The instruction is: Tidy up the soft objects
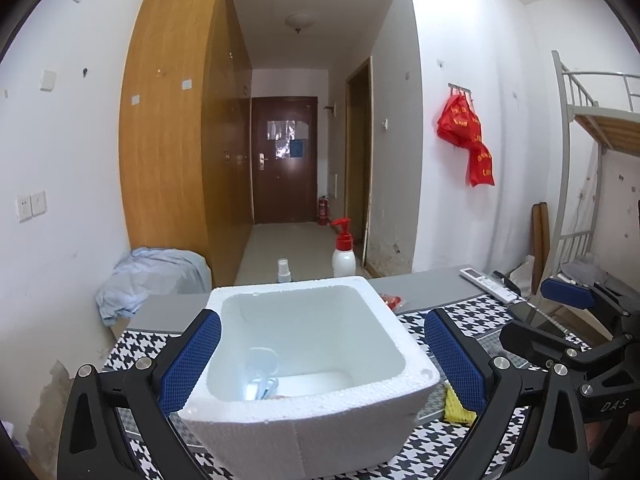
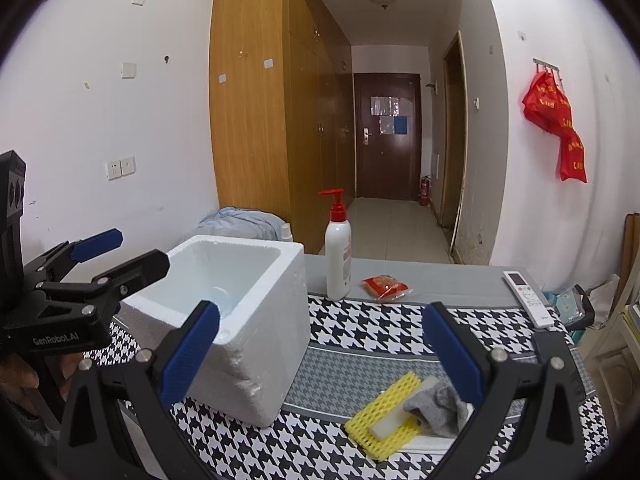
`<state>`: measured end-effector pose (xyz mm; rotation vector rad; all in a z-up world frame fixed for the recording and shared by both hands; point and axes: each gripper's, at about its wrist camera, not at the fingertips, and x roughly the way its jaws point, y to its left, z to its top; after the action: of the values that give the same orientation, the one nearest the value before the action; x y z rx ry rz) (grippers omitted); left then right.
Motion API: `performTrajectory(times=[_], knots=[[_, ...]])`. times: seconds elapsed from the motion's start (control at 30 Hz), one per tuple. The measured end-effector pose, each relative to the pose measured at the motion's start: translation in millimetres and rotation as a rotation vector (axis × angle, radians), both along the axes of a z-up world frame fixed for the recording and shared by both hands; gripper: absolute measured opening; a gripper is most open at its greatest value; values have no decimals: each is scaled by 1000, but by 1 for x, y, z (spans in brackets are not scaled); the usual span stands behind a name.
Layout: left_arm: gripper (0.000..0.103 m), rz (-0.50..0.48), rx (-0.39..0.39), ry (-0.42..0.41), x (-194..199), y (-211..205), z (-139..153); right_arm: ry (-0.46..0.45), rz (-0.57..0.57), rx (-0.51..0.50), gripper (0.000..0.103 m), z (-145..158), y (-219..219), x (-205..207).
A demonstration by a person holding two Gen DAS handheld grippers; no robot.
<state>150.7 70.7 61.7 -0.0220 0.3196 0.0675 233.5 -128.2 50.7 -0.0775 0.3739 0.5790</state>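
A white foam box (image 1: 360, 412) stands on the houndstooth cloth; it also shows in the right wrist view (image 2: 264, 344). A pale translucent item (image 1: 262, 372) lies inside it. My left gripper (image 1: 322, 360) is open and empty, its blue pads either side of the box; it shows in the right wrist view (image 2: 120, 250) too. A yellow foam net (image 2: 384, 412), a white foam block (image 2: 400, 412) and a grey cloth (image 2: 440, 404) lie to the right of the box. My right gripper (image 2: 320, 352) is open and empty above them.
A red-pump lotion bottle (image 2: 338, 256), a small spray bottle (image 1: 284, 270), a red packet (image 2: 386, 286), a remote control (image 2: 528, 298) and a phone (image 1: 536, 318) sit on the table (image 2: 432, 276). Blue fabric (image 1: 144, 280) lies past the table's left end.
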Motion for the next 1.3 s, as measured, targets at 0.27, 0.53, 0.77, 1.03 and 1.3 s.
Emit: performTrajectory(times=[0.27,0.53,0.77,1.03,1.3], knots=[[102,-7,13,-12,-12,-10,3,-17,-1,6,103,3,-10,-13],[102,-30,-8,-33,-29,-16,4,-30,-18,-2,103,5,-23,-25],[102,-49,2,-48,-42,-21,4,-40,-23,2,103,5,-28,-36],[102,-60,1,-71,-56,-22,1,-56,-25,4,103,2,-34,-46],[102,-94,20,-98,-63,-27,-10,-57,-12,-7,103,-6,-35,-52]])
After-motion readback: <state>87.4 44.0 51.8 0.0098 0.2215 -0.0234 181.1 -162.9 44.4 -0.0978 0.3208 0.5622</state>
